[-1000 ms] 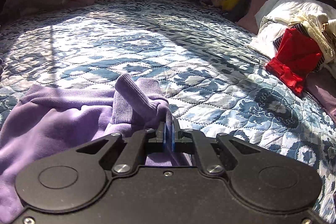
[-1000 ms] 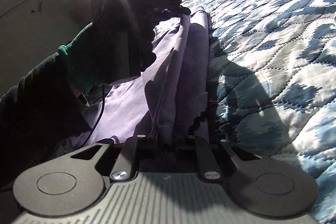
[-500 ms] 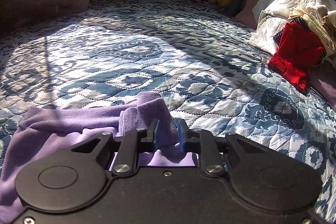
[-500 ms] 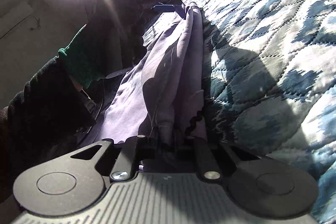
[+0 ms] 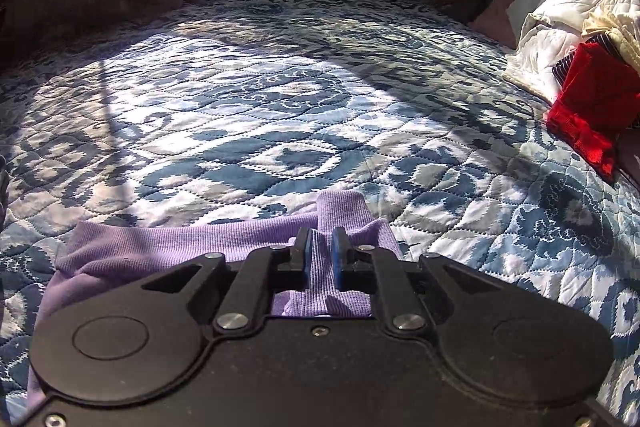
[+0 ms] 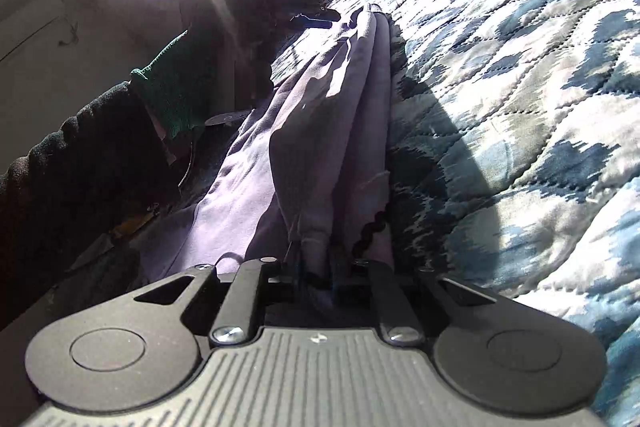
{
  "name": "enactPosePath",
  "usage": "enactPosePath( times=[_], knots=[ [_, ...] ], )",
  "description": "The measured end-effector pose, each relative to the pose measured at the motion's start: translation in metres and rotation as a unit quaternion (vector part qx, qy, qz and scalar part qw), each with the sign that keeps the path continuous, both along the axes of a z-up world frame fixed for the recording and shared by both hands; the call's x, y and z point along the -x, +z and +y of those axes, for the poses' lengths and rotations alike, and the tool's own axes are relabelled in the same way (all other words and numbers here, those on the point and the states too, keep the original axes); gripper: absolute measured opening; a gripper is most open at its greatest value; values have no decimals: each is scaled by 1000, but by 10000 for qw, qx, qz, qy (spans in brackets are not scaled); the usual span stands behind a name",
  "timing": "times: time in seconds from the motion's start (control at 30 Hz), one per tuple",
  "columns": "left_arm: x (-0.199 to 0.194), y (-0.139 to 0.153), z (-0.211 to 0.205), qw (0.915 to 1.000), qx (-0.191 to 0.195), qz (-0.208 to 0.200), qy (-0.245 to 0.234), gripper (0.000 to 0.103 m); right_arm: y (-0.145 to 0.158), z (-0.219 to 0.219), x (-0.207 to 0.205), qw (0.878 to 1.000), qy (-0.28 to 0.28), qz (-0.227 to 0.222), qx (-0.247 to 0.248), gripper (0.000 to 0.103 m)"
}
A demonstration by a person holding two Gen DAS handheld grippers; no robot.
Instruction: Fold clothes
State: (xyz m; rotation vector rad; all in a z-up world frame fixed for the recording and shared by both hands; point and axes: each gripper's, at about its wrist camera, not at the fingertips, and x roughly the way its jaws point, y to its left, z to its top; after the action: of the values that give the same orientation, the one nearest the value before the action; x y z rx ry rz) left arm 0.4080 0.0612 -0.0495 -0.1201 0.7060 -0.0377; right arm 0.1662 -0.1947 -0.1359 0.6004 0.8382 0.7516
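So since a second ago the left claw (image 5: 320, 255) has let its blue pads come apart: they were pinched tight on the ribbed cuff, and now there's a narrow gap with the cuff just sitting loose between them. The purple sweatshirt (image 5: 168, 247) has also dropped; the cuff stood up in a bunch before, and now it lies flat on the bed (image 5: 280, 99), right in front of and under the claw. The hem band runs off to the claw's left. Far off to the right, the red garment (image 5: 588, 107) sits on the pillow pile, untouched.

Right wrist view: the right claw (image 6: 320, 279) hasn't let go. It's clamped down on a gathered fold of the sweatshirt (image 6: 344, 115), which stretches straight ahead from it in long pleats to the left claw (image 6: 312, 21) at the far end. The fabric looks a bit slacker than before. The person's sleeve (image 6: 120, 147) is off to the left.

Handling-wise, I'd say it's light, soft, floppy knit that sags wherever it isn't held. It's not slippery. The ribbed cuff and hem are the thickest bits, so those look like the best places to grab.
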Motion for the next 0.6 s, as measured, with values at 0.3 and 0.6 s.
enactPosePath(
  times=[0.3, 0.6],
  knots=[
    [4, -24, 12, 9960, 744, 492, 106, 14, -1, 1, -1, 10000, -6, 11, -10, 13],
    [10, -7, 11, 9997, 164, 170, 22, 7, -1, 0, -5, 10000, 18, 40, -32, 13]
  ],
)
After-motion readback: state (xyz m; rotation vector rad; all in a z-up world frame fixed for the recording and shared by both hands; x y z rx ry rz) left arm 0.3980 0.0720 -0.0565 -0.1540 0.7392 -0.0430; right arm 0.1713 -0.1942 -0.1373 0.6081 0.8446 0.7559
